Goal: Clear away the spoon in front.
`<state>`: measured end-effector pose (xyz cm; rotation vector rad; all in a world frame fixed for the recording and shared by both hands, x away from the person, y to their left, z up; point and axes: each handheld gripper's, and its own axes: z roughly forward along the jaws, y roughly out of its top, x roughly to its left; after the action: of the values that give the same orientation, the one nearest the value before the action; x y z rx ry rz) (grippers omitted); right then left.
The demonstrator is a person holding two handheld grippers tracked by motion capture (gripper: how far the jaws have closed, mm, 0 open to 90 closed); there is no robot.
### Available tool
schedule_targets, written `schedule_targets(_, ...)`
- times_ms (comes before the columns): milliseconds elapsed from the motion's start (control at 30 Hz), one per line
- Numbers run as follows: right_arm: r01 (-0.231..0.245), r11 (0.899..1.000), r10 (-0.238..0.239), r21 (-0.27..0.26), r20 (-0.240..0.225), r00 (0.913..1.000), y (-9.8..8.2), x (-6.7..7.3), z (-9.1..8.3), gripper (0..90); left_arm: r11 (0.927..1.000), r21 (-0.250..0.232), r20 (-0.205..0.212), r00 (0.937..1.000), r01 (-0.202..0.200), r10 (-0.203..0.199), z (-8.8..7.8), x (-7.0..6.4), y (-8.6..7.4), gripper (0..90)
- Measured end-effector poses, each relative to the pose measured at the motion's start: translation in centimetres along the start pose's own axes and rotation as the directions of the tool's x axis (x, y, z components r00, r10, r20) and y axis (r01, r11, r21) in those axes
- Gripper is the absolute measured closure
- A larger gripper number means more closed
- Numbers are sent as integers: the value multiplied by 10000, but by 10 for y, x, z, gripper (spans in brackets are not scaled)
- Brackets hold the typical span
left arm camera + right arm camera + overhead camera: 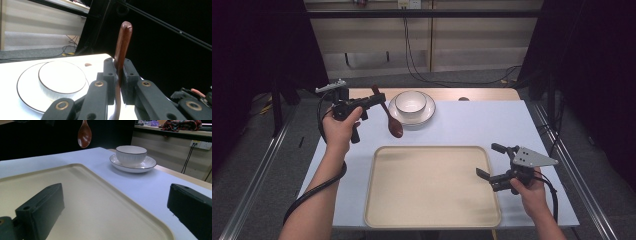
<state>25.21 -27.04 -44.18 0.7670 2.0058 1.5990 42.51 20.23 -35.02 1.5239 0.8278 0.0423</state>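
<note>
the left gripper (373, 101) is clamped on the handle of a brown spoon (388, 114), which hangs in the air over the far left of the table (492, 122). its long axis runs steeply, handle end up and away, bowl end down and toward the tray (382, 210). the spoon's bowl hangs just left of the plate (430, 114) with the white bowl (411, 101) on it, and short of the tray's far edge, touching nothing

the move ahead, by my reading, turns on this: both tray and white bowl lie to the right of the spoon's low end, the white bowl closer, the tray nearer the person. the left hand (339, 131) is the one carrying; the right gripper (494, 170) hovers with jaws wide apart and nothing between them, over the tray's right rim, well apart from the spoon

the left gripper view shows the grip itself: the pads (128, 75) pinch the spoon (122, 50) partway down its handle, the handle end standing up above them, which the high view leaves too small to judge. the right gripper view shows the spoon's bowl (84, 135) hanging clear above the table, with air under it, and the white bowl (131, 155) sitting centred on its plate (147, 166)
</note>
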Motion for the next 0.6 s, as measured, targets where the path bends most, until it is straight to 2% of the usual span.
schedule_targets(100, -30, 10000, 31, -15, 184, 9998, 0, 1, -1, 7, 9998, 167, -36, 10000, -55, 55, -2, -1, -2, 841)
schedule_targets(367, -33, 10000, 33, 6, 188, 9998, 0, 1, -1, 7, 9993, 345, 114, 9998, -143, 139, -6, -6, -7, 840)
schedule_targets(467, -34, 10000, 34, -2, 182, 9998, 0, 1, -1, 7, 9994, 329, 43, 9999, -119, 117, -7, -8, -9, 840)
schedule_targets(567, -56, 10000, 56, 2, 194, 9998, 0, 1, -1, 7, 9987, 448, 108, 9996, -256, 251, -9, -8, -11, 841)
schedule_targets(600, -63, 10000, 63, -8, 145, 9999, 0, 1, 0, 7, 9991, 393, 122, 9998, -150, 145, -8, -9, -12, 841)
